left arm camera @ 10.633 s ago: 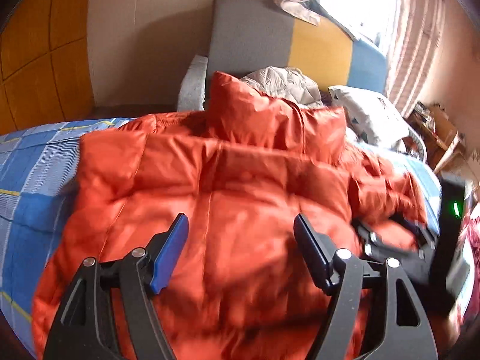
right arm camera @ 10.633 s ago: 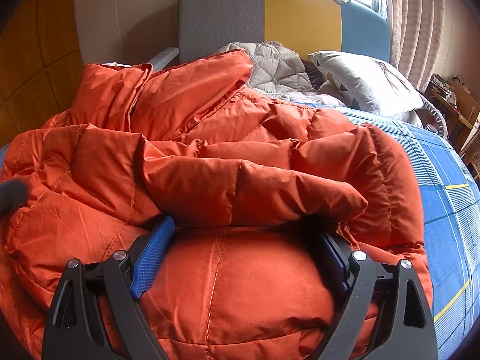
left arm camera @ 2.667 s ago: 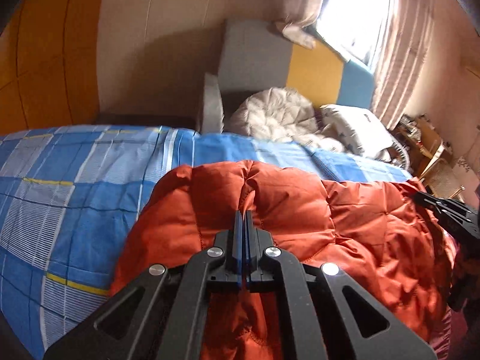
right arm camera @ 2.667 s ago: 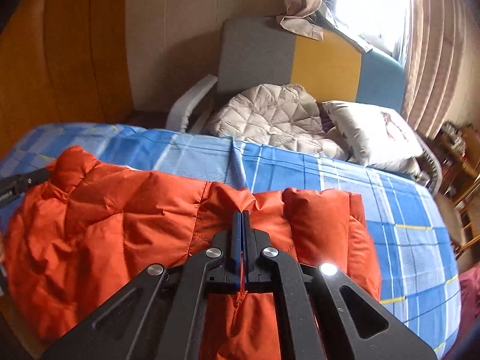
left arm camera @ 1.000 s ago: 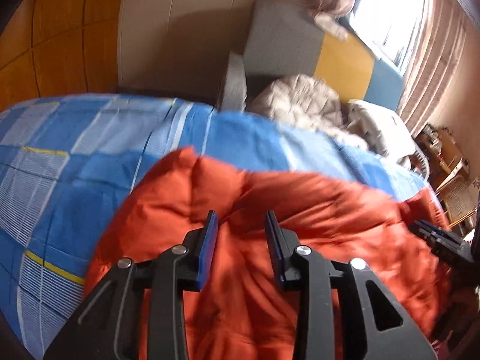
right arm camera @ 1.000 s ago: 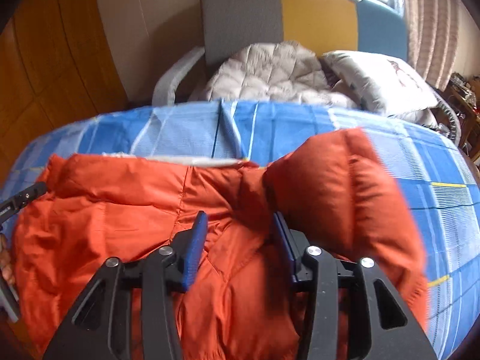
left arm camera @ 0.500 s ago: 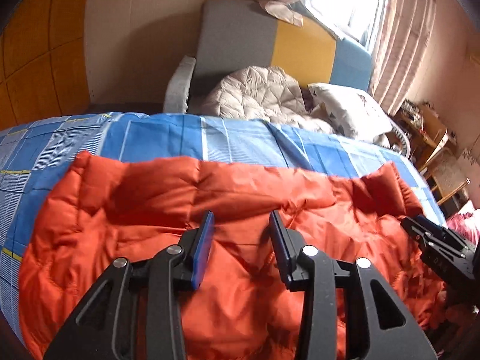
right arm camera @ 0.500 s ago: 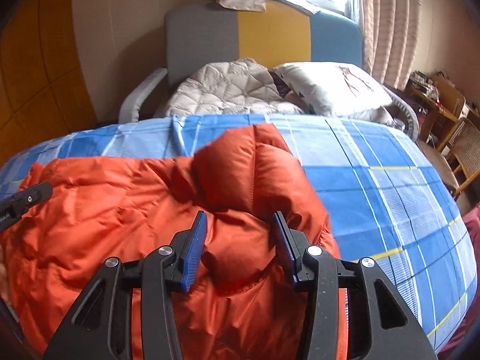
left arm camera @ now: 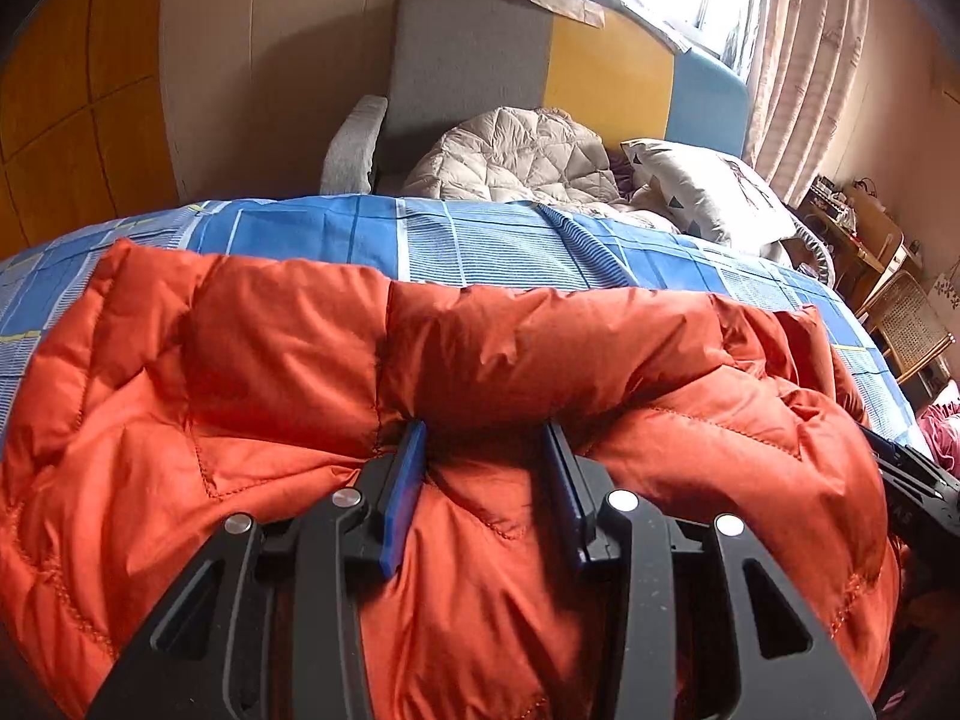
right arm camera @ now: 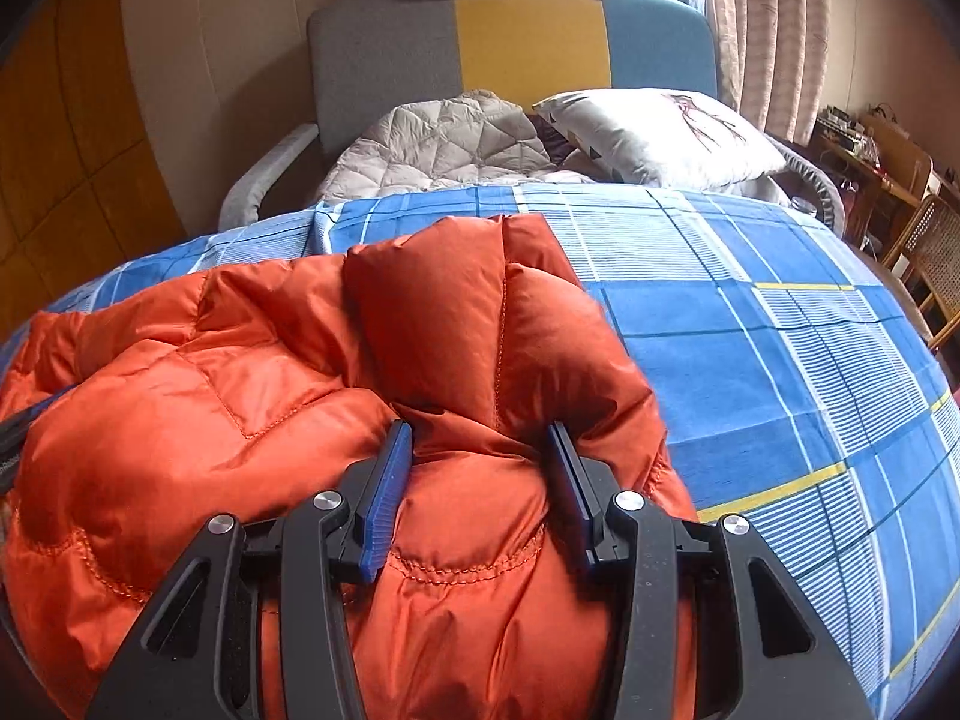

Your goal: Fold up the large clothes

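Note:
A puffy orange down jacket lies folded on the blue checked bed. In the left wrist view my left gripper is open, its jaws apart and pressed into the jacket's top layer under a folded edge. In the right wrist view the same jacket shows with a bulging end at its right. My right gripper is open, its jaws resting on either side of a bunch of fabric there. The right gripper also shows at the right edge of the left wrist view.
A grey quilted garment and a white pillow lie at the head of the bed against a grey, yellow and blue headboard. A wooden wall is on the left. Chairs and a cluttered table stand on the right.
Both grippers were shut on the jacket 2.7 s ago and have since opened. In the last half second both have lowered onto the jacket, which has settled flatter.

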Demonstrator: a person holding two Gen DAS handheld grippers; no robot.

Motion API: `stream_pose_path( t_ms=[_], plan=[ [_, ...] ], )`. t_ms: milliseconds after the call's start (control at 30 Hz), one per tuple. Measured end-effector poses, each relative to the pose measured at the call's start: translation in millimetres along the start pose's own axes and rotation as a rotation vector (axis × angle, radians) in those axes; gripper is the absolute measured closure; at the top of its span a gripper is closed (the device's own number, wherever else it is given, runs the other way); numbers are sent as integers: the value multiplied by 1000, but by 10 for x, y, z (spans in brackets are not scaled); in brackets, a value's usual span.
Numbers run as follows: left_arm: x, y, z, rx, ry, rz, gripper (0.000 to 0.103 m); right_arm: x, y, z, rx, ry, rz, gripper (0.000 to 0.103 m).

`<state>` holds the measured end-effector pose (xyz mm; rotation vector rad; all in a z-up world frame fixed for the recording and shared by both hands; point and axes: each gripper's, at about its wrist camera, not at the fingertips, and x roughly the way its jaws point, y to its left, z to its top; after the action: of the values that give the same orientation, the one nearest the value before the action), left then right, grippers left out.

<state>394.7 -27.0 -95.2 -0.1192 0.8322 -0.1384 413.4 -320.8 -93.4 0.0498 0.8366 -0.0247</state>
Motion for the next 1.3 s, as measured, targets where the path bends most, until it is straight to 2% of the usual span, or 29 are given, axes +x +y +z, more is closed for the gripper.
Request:
stream_pose_path(
  t_ms=[433, 700, 733, 800, 833, 867, 1100, 1300],
  plan=[
    [89, 39, -71, -18, -16, -18, 64, 99, -22, -25, 23, 8, 17, 58],
    [84, 48, -37, -21, 3, -29, 65, 112, 6, 26, 9, 50, 7, 56],
    [65, 57, -22, -25, 11, -38, 64, 92, -5, 54, 12, 64, 13, 54],
    [-5, 88, -1, -36, 23, -59, 64, 33, -33, 105, 31, 79, 33, 44],
    [-63, 104, 6, -33, 21, -62, 64, -11, -48, 118, 38, 77, 43, 34],
    [-110, 112, 8, -30, 14, -61, 63, -86, -73, 129, 46, 67, 53, 29],
    [-557, 367, -61, -49, -54, -42, 61, -433, -390, -31, 123, 56, 86, 28],
    [-654, 542, -219, -67, -49, -5, 62, -491, -662, -348, 212, 108, 123, 28]
  ],
)
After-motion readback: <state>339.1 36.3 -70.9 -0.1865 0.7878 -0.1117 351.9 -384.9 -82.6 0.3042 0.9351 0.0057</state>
